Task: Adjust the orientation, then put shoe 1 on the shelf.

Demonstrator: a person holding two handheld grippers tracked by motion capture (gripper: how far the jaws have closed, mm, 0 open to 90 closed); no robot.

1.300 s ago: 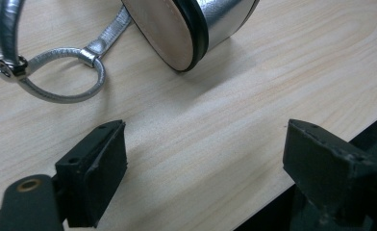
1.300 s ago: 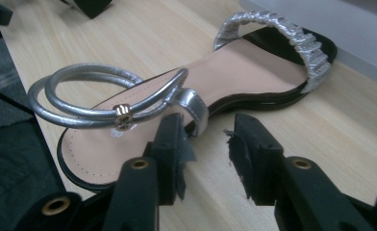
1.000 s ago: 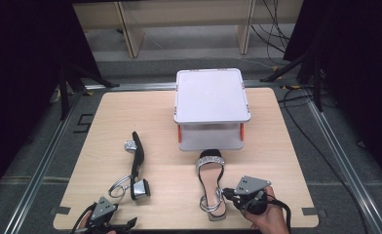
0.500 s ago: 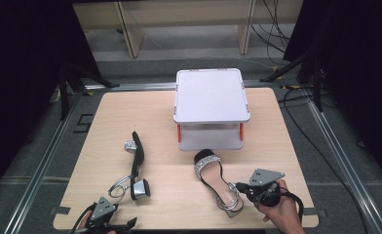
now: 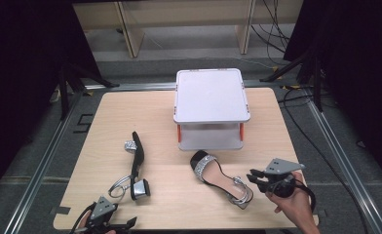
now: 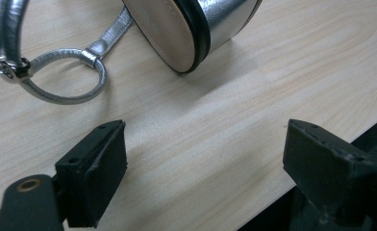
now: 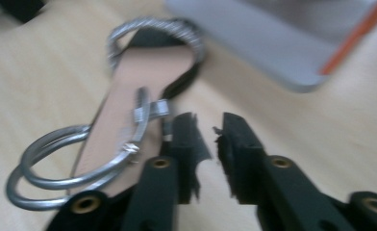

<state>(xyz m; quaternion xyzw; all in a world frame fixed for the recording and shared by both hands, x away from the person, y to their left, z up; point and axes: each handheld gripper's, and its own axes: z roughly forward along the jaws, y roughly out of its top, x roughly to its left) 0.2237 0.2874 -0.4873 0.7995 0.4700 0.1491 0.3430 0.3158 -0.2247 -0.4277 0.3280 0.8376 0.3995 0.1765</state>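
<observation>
Two black sandals with silver straps lie on the wooden table (image 5: 130,112). One sandal (image 5: 136,158) rests on its side at the left, its silver block heel (image 6: 196,29) and strap loop (image 6: 66,77) just beyond my left gripper (image 6: 206,144), which stands wide open over bare wood at the front edge (image 5: 128,224). The other sandal (image 5: 218,178) sits upright, toe toward the stand and heel toward my right gripper (image 5: 253,177). That gripper's jaws (image 7: 215,130) have just been opening and show a narrow gap with nothing in it. The sandal (image 7: 138,82) lies to their left.
A white two-tier stand (image 5: 211,95) with orange posts stands at the back middle of the table, its lower shelf (image 7: 282,43) close behind the upright sandal. Metal rails frame the table. Cables run over the floor at the right.
The right gripper swung the upright sandal's heel round to the right, then let go and drew back to the right. The left gripper and the other sandal kept still.
</observation>
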